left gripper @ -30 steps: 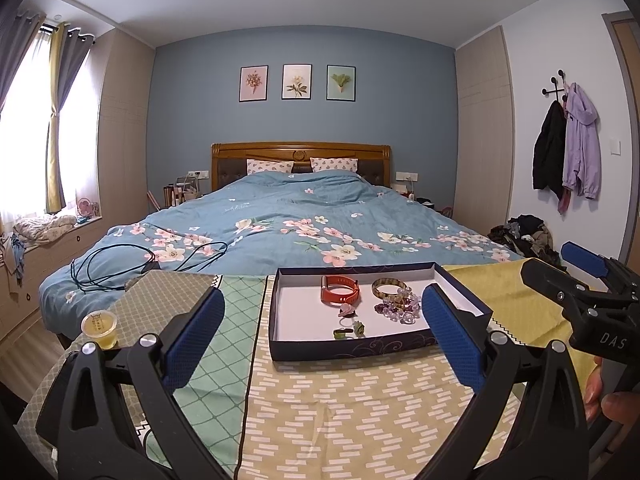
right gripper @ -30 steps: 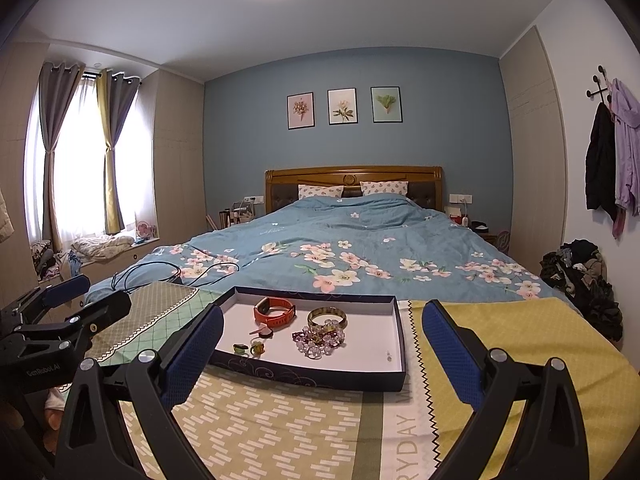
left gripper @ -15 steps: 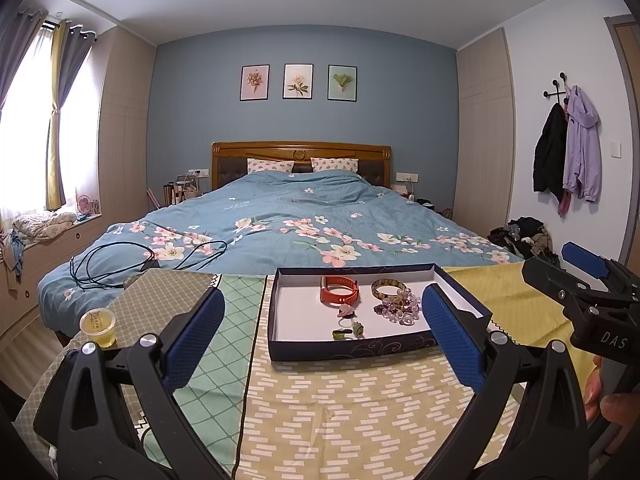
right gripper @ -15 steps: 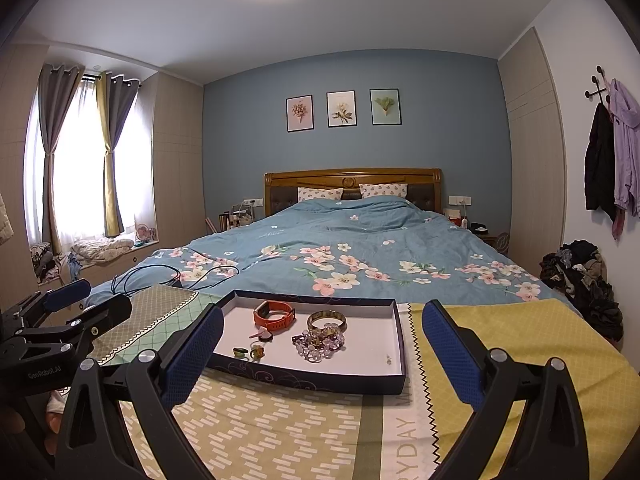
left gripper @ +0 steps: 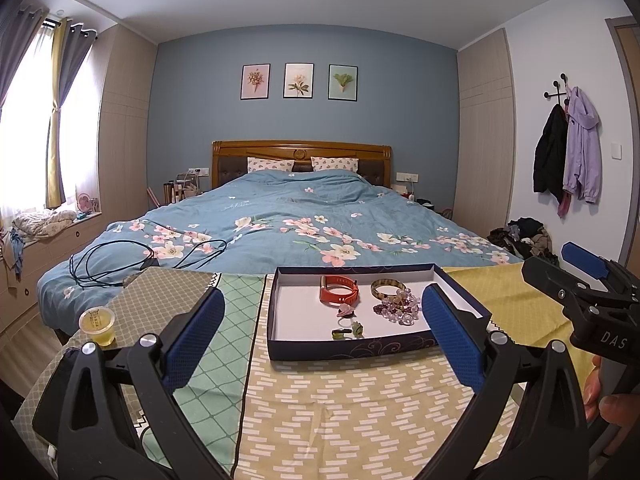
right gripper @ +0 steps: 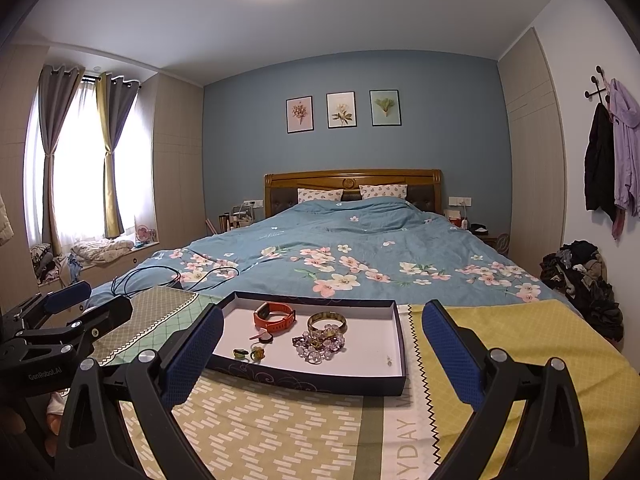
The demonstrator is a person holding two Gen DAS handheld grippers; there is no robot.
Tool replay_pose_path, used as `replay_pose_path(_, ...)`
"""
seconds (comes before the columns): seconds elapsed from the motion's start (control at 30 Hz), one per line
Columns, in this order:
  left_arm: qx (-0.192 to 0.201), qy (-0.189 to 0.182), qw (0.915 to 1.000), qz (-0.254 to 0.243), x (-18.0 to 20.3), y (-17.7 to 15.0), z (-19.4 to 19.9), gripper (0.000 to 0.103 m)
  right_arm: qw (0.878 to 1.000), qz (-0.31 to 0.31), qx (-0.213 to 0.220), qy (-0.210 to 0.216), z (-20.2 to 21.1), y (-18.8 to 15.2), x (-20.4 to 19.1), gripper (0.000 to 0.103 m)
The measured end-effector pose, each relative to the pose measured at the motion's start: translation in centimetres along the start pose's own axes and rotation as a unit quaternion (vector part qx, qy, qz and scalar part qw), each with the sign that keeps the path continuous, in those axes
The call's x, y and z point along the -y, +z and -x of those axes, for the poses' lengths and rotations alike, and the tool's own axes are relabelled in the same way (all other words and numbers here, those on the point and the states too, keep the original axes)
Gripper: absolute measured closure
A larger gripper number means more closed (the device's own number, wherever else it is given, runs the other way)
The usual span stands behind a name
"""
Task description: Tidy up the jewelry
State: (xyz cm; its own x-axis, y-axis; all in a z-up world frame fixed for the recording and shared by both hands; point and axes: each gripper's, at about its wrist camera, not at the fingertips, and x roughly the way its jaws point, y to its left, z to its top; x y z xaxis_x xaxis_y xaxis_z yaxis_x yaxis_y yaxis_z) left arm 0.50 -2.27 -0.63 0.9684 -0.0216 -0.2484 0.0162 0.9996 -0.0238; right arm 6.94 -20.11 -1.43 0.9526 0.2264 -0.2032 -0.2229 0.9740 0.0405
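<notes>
The left hand-held gripper (left gripper: 322, 338) and the right hand-held gripper (right gripper: 320, 354) are both released, jaws spread wide and grasping nothing, each held above the patterned cloth (left gripper: 340, 408) just short of the shallow dark-blue tray (left gripper: 352, 350). The tray lies directly ahead between the blue pads of each hand-held gripper and contains the jewelry: an orange band (left gripper: 338, 289) at the far side, a gold bangle (left gripper: 386, 287) to its right touching a cluster of clear and purple beads (left gripper: 396, 307), and small rings (left gripper: 348, 330) nearest the grippers. A small cup of yellow liquid (left gripper: 97, 325) stands well to the left of the left hand-held gripper.
</notes>
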Motion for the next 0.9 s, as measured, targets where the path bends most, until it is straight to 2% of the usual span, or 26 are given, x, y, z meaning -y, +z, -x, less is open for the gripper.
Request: replay_pose_path(0.9,-0.008,-0.006,0.9999,0.011,-0.28,-0.22,-0.65,0.006,1.0,0.001,0.009,-0.001,0.0,0.22,-0.1,0.007)
